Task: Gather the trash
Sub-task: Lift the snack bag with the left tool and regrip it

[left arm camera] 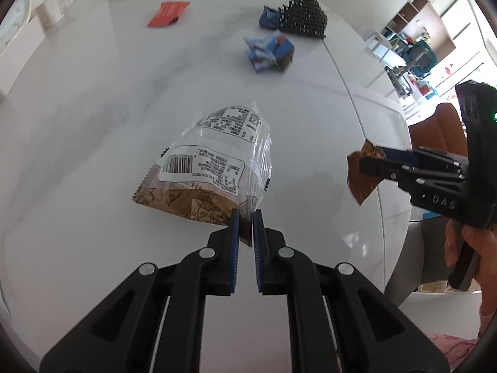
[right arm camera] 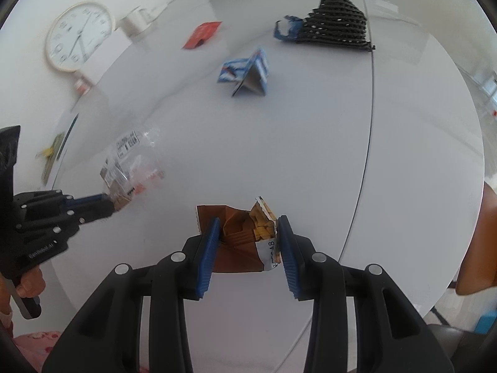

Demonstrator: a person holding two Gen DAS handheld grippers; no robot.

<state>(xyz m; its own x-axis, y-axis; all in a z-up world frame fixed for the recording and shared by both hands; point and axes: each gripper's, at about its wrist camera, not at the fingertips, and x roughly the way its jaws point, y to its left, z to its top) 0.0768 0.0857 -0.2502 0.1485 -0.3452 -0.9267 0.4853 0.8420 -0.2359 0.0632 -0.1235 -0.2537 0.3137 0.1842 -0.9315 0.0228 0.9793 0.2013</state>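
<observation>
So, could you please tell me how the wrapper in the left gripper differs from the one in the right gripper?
The clear wrapper is see-through with white printed labels and a barcode; the brown wrapper is opaque and crumpled. The left gripper pinches only the clear wrapper's corner, while the right gripper spans the brown wrapper's body. Both are held above the white table.

Wall clock [right arm camera: 78, 36], perhaps a mug [left arm camera: 53, 9].

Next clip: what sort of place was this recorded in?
Most likely a home living or dining area: a white table strewn with snack wrappers, a wall clock propped beside it, and open shelving in the bright room behind.
</observation>
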